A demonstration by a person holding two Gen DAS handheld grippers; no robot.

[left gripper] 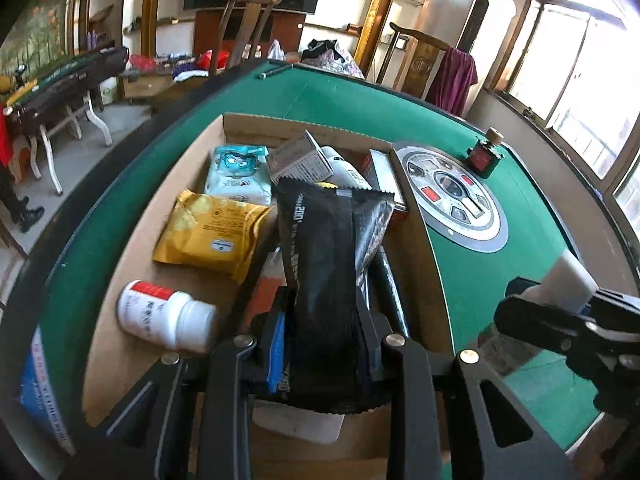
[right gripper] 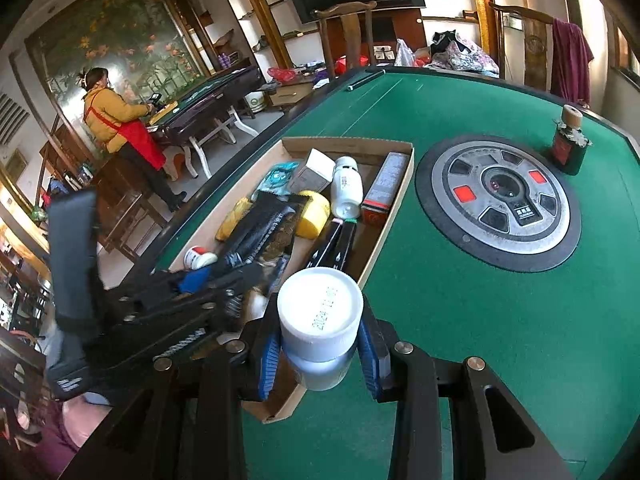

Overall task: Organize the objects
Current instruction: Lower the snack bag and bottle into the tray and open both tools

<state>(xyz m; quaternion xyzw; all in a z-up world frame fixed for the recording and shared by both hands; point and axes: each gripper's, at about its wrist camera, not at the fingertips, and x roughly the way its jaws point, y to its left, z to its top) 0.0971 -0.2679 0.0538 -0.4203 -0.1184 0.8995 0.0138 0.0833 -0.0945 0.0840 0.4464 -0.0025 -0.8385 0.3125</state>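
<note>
My left gripper (left gripper: 324,336) is shut on a long black packet (left gripper: 328,256), which hangs over an open cardboard box (left gripper: 160,188) on the green table. In the box lie a yellow wipes pack (left gripper: 212,232), a pale blue pack (left gripper: 236,172), a white pill bottle with a red label (left gripper: 164,316), a small grey carton (left gripper: 300,160) and other items. My right gripper (right gripper: 320,356) is shut on a white capped bottle (right gripper: 320,312), held at the box's near right corner (right gripper: 280,408). The left view shows that bottle (left gripper: 568,280) off to the right.
A round grey console (right gripper: 500,200) is set in the middle of the green felt table (right gripper: 460,340). A small dark corked bottle (right gripper: 568,144) stands beyond it. A person in a yellow jacket and red apron (right gripper: 116,120) stands at another table. Wooden chairs (right gripper: 348,28) line the far edge.
</note>
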